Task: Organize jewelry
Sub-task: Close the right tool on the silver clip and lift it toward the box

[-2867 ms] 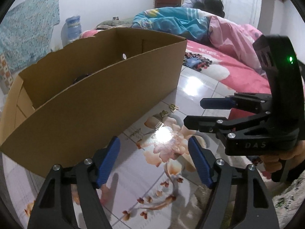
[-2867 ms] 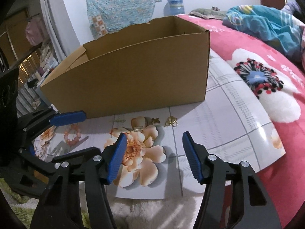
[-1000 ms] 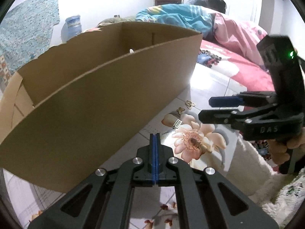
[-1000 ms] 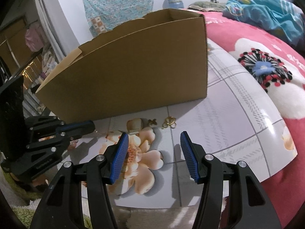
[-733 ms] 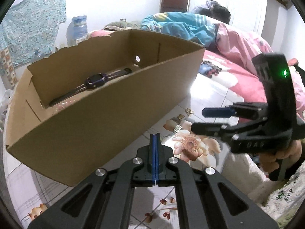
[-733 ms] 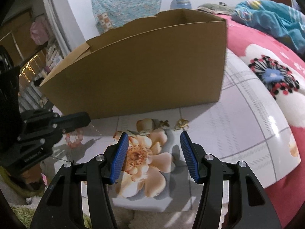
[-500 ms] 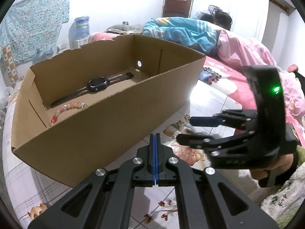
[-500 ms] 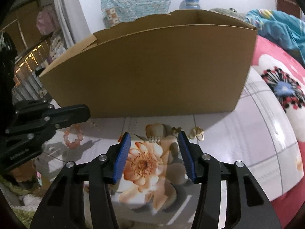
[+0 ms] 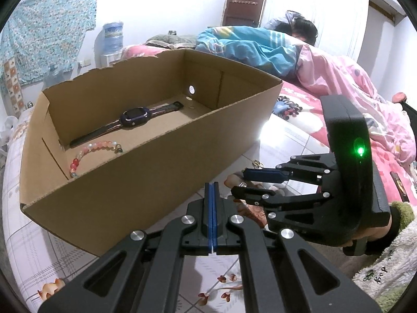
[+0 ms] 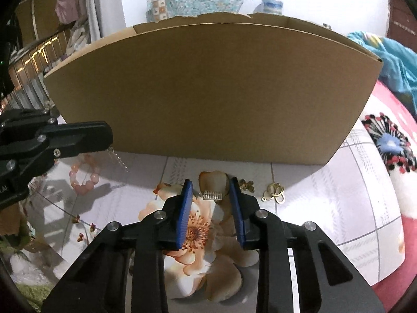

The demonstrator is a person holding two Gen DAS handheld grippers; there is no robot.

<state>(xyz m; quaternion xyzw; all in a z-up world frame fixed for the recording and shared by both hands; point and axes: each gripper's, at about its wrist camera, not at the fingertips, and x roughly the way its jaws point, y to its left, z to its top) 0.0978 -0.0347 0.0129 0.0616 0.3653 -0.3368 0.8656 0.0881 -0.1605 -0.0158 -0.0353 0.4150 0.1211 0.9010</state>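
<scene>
A cardboard box holds a dark watch and a pink bead bracelet. My left gripper is shut and raised near the box's front wall; in the right wrist view a thin silver chain hangs from its tips. My right gripper is open, low over the floral mat, its fingers on either side of a small silver comb-shaped charm. It also shows in the left wrist view. Two gold charms and a pink bead bracelet lie on the mat.
The glossy floral mat lies on a pink flowered bed. A person under pink and blue covers lies behind the box. A water jug and patterned cloth are by the far wall.
My left gripper shut, then rose until the inside of the box shows. My right gripper moved forward and down to the silver charm and its fingers narrowed around it.
</scene>
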